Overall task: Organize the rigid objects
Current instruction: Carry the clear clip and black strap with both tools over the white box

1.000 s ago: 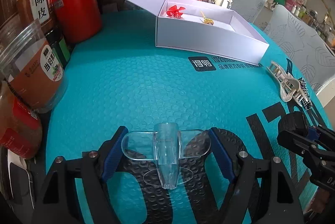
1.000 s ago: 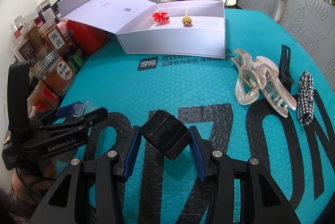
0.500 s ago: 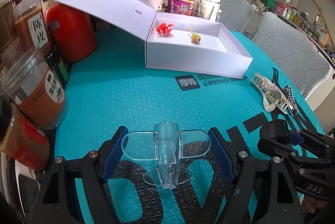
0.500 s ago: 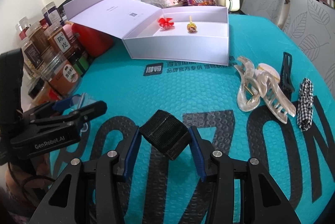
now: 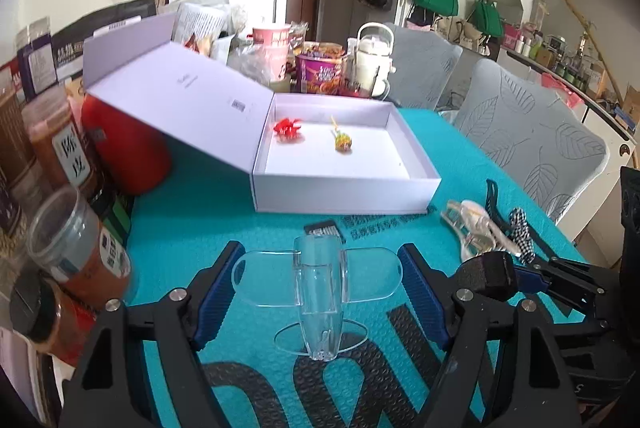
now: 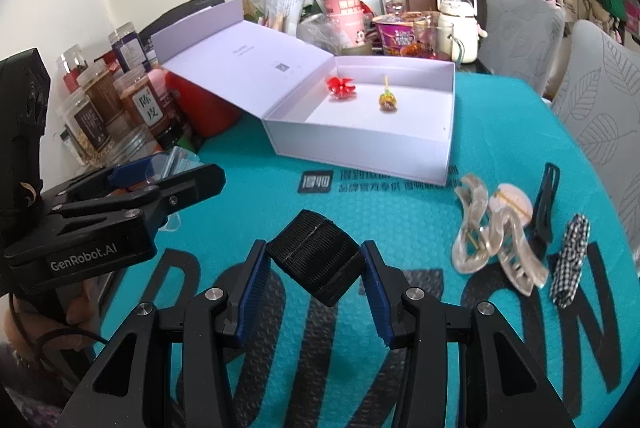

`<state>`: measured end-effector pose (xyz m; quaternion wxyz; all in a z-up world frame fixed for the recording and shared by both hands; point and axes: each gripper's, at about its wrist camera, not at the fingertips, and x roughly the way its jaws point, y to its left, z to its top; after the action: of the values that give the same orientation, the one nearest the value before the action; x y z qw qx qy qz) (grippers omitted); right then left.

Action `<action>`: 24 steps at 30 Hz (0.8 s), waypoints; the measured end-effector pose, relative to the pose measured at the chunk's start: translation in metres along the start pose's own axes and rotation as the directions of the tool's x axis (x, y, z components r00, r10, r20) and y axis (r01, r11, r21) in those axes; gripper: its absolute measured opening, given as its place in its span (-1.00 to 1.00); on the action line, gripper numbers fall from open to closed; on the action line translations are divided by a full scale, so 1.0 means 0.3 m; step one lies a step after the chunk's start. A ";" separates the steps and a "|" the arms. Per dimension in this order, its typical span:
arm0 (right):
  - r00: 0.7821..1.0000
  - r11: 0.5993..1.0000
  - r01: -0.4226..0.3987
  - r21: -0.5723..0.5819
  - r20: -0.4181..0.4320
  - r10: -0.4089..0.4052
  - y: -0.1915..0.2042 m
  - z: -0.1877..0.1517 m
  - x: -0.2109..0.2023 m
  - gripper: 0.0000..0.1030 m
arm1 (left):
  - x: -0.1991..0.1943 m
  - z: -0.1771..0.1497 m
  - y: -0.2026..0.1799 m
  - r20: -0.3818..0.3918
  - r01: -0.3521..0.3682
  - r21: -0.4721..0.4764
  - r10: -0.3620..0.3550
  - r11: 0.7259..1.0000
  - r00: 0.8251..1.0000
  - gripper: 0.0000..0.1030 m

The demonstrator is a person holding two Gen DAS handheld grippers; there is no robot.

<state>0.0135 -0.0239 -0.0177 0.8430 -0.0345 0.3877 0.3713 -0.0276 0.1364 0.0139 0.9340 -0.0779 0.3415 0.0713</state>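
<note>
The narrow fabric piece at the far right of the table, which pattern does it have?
The fabric piece has a black-and-white check pattern, clearest in the right wrist view.

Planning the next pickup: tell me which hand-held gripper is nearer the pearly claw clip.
Right hand-held gripper: the pearly claw clip lies just to its right. The left hand-held gripper is farther left.

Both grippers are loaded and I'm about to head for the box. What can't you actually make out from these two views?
- Left wrist view: the jars at the left edge are motion-blurred and partly cut off.
- Left wrist view: the print on the mat is blurred and partly hidden by the white box.
- Right wrist view: the clear plastic piece is mostly hidden by the left gripper.
- Both views: the box's inner near wall is hidden by its own front.
</note>
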 end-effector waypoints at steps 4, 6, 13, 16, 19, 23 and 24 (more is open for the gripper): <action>1.000 1.000 -0.010 -0.004 0.019 0.010 -0.011 0.046 -0.017 -0.11 | -0.025 0.047 -0.017 0.023 0.007 0.019 -0.008 1.000 1.000 0.52; 0.999 1.000 -0.015 -0.010 0.029 0.015 -0.014 0.068 -0.024 -0.11 | -0.034 0.061 -0.023 0.026 0.008 0.028 -0.009 1.000 1.000 0.52; 0.998 0.998 -0.035 -0.052 0.054 0.038 -0.005 0.134 -0.031 -0.11 | -0.084 0.098 -0.026 0.033 -0.002 0.043 0.001 0.999 0.999 0.52; 0.997 0.996 -0.051 -0.072 0.058 0.055 0.003 0.154 -0.032 -0.11 | -0.110 0.112 -0.021 0.026 0.021 0.028 -0.022 0.999 0.999 0.52; 0.995 0.992 -0.069 -0.101 0.067 0.076 0.017 0.174 -0.038 -0.11 | -0.145 0.128 -0.025 0.038 -0.008 0.049 0.006 0.999 0.999 0.52; 0.992 0.987 -0.080 -0.136 0.085 0.092 0.038 0.192 -0.054 -0.11 | -0.174 0.136 -0.018 0.036 -0.036 0.051 0.034 0.998 0.999 0.52; 0.991 0.986 -0.086 -0.144 0.089 0.099 0.044 0.194 -0.059 -0.11 | -0.181 0.136 -0.016 0.037 -0.040 0.050 0.038 0.998 0.999 0.52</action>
<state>0.0340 -0.0050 0.0379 0.8380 -0.0576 0.3209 0.4376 -0.0423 0.1353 0.0805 0.9400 -0.0461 0.3279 0.0824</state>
